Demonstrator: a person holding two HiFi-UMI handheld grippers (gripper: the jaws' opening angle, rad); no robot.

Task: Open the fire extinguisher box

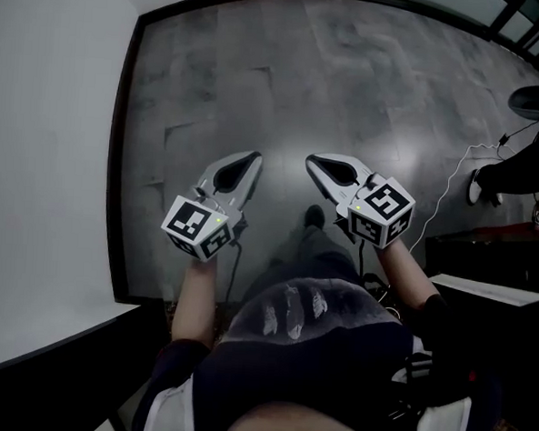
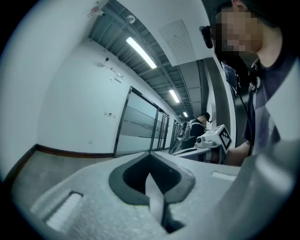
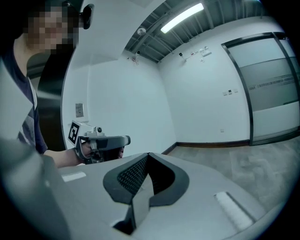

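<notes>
Left gripper (image 1: 252,157) & right gripper (image 1: 315,160) are held out side by side over the floor (image 1: 351,78), both jaws shut w/ nothing btwn them. Fire extinguisher box isn't in any view, so it could be closed or already open. Best keep both level, clear of the wall (image 1: 47,133).

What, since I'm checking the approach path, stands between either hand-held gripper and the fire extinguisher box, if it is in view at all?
No fire extinguisher box shows in any view, so that cannot be judged. The head view shows grey floor ahead of the shut, empty left hand-held gripper and right hand-held gripper.
</notes>
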